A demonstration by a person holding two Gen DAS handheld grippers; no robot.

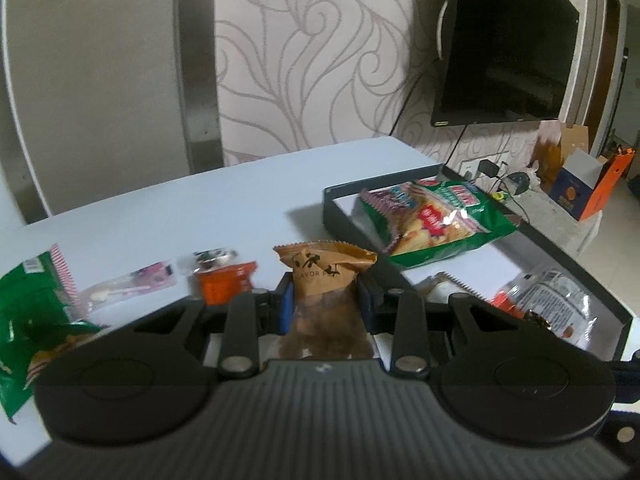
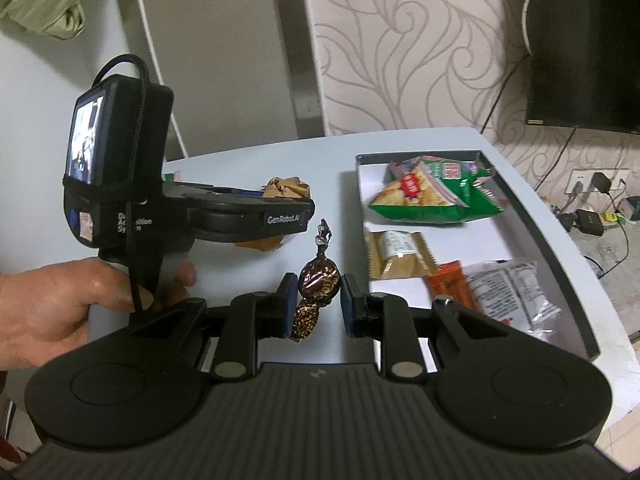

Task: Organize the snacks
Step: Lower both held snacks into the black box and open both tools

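My left gripper [image 1: 325, 300] is shut on a brown paper snack packet [image 1: 324, 276] and holds it above the white table [image 1: 200, 208], left of the dark tray [image 1: 332, 204]. It also shows in the right wrist view [image 2: 286, 188]. My right gripper [image 2: 319, 300] has a dark brown wrapped candy [image 2: 318, 278] between its jaws; the candy touches the left pad [image 2: 291, 296], with a gap to the right pad. The tray [image 2: 520, 208] holds a green chip bag [image 2: 436, 192], a tan biscuit pack [image 2: 398, 254], an orange packet [image 2: 450, 286] and a clear white packet [image 2: 508, 288].
On the table to the left lie a green bag [image 1: 28, 312], a pink-and-clear packet [image 1: 132, 284] and an orange packet [image 1: 222, 276]. A black TV [image 1: 508, 48] hangs on the patterned wall. Cables and chargers [image 2: 592, 208] sit right of the table.
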